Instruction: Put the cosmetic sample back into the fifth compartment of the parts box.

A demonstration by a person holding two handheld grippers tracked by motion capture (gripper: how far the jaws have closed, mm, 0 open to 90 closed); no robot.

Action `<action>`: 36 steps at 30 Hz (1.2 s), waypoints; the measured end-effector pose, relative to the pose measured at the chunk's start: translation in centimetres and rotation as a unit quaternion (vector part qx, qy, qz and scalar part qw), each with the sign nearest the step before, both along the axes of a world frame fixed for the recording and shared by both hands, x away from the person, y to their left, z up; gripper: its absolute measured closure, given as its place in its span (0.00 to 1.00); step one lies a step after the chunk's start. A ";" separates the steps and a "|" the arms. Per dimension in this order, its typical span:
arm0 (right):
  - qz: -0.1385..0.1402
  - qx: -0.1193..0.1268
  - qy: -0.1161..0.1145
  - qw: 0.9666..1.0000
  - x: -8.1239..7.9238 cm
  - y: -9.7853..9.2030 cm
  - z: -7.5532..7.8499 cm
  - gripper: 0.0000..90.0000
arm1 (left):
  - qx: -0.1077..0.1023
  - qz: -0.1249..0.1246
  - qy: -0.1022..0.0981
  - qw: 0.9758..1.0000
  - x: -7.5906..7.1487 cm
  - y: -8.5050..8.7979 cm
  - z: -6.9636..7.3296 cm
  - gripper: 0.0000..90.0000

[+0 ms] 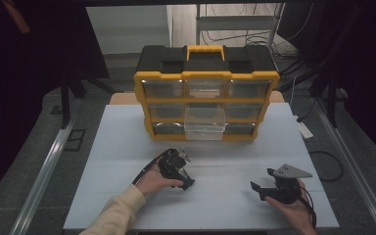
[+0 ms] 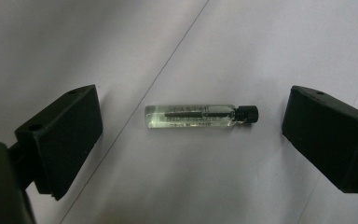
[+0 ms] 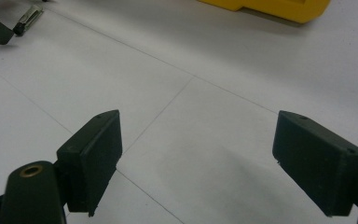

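- A small glass vial [image 2: 196, 116] with a black screw cap lay on its side on the white surface [image 2: 270, 186], straight between the spread jaws of the left tool [image 2: 193, 140], touching neither
- In the high view the left tool [image 1: 176, 169] hung over the surface in front of the yellow and black drawer organizer [image 1: 206, 98], whose lower middle drawer [image 1: 204, 125] stood pulled out
- The right tool [image 3: 198, 158] was released too, jaws wide over bare surface, holding nothing; in the high view it [image 1: 269, 188] sat well apart to the right
- The vial looked very light, stiff and fragile: thin clear glass with some pale liquid and a thin rod inside
- Being round and smooth, it would likely roll or slip if nudged from one side only
- Best hold, as I judged it: across the middle of the glass body, jaws closing gently on its two long sides, not end to end on the cap
- A hard squeeze could crack it
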State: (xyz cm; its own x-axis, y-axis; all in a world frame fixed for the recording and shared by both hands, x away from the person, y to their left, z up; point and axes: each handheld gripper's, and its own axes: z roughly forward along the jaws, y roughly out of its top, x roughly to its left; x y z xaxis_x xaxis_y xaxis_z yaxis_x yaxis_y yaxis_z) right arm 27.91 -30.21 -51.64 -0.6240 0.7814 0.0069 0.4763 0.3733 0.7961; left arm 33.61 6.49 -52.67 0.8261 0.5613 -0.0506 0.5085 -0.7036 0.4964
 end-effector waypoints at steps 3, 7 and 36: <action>0.000 0.000 0.001 1.000 0.0 0.0 0.0 0.18 | 0.001 -0.001 -0.006 1.000 0.0 0.0 0.0 0.11; 0.000 -0.001 0.000 1.000 0.0 0.0 0.0 0.18 | 0.001 -0.004 -0.009 1.000 -0.2 0.0 0.1 0.16; 0.002 0.001 -0.003 1.000 0.0 0.0 0.0 0.18 | -0.028 0.013 -0.027 0.999 -0.7 0.8 1.3 0.44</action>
State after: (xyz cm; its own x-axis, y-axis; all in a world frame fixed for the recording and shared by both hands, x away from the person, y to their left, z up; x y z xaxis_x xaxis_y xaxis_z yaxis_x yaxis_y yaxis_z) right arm 27.87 -30.20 -51.60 -0.6276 0.7785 0.0043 0.4700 0.3745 0.7993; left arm 32.90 7.32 -51.38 0.8136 0.5801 -0.0386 0.4979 -0.6610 0.5614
